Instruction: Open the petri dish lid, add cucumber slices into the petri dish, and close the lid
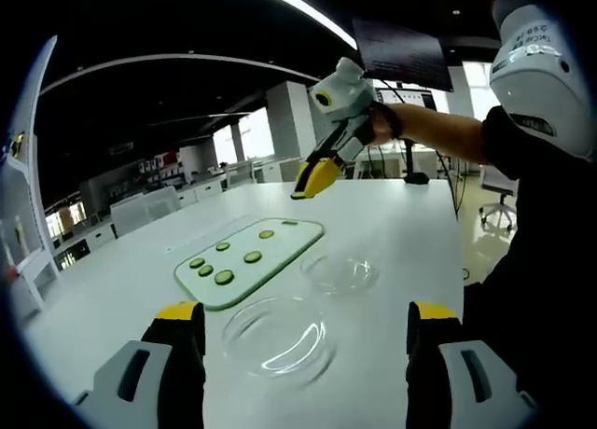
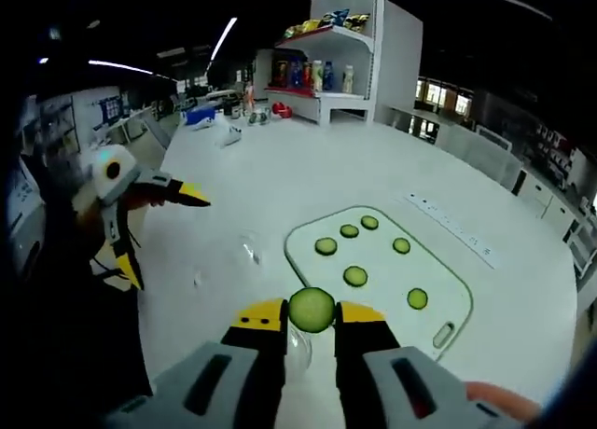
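Pinching one cucumber slice between its tips, the right gripper hangs over the desk. Six more slices lie on the cutting board. Toward the near desk edge, beside the board, sit the open petri dish and lid, the left gripper parted above them.

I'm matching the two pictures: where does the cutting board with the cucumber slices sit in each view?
Left gripper view: cutting board left of centre, beyond the two clear dish halves.
Right gripper view: cutting board right of centre, just past the right gripper, which is clamped on a slice.
Shared landmark: the white table.
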`<state>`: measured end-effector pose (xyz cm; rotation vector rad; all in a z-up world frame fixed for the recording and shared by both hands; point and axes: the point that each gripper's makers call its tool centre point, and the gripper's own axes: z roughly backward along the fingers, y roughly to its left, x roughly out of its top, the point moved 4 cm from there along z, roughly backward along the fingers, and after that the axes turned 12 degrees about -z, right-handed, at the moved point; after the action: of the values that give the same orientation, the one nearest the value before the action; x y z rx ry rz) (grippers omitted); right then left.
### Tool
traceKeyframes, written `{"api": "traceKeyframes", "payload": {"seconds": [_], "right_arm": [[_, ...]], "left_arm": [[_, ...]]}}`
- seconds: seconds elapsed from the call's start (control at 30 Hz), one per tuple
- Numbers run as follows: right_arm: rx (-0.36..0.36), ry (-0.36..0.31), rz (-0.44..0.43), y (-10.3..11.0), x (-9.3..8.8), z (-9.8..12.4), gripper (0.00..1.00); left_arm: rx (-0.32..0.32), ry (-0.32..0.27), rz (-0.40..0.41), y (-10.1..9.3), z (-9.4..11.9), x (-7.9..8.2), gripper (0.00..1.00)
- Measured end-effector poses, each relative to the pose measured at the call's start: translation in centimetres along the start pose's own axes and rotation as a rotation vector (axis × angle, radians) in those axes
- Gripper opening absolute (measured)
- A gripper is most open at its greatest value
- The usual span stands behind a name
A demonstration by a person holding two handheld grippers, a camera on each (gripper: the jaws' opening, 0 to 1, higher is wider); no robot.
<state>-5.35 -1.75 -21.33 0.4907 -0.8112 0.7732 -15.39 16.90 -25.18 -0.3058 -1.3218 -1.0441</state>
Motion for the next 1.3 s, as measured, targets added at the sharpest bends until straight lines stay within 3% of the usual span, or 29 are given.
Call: {"api": "traceKeyframes", "payload": {"seconds": [0.27,0.53,1.3], "right_arm": [[0.058,0.079,0.033,2.2,-2.5,-1.3,0.18],[0.076,0.144,0.047,3.0,-4.8,-2.7,0.18],[0.060,0.239,0.085,3.0,-7.9,-4.7,0.18]], "left_arm": [[-0.011,-0.016,0.016,-0.1,0.0,0.1,0.89],[-0.012,-0.006,0.013,-0.1,-0.1,-0.2,0.89],[-0.019,-0.002,0.007,-0.4,0.0,-0.1,0.88]]}}
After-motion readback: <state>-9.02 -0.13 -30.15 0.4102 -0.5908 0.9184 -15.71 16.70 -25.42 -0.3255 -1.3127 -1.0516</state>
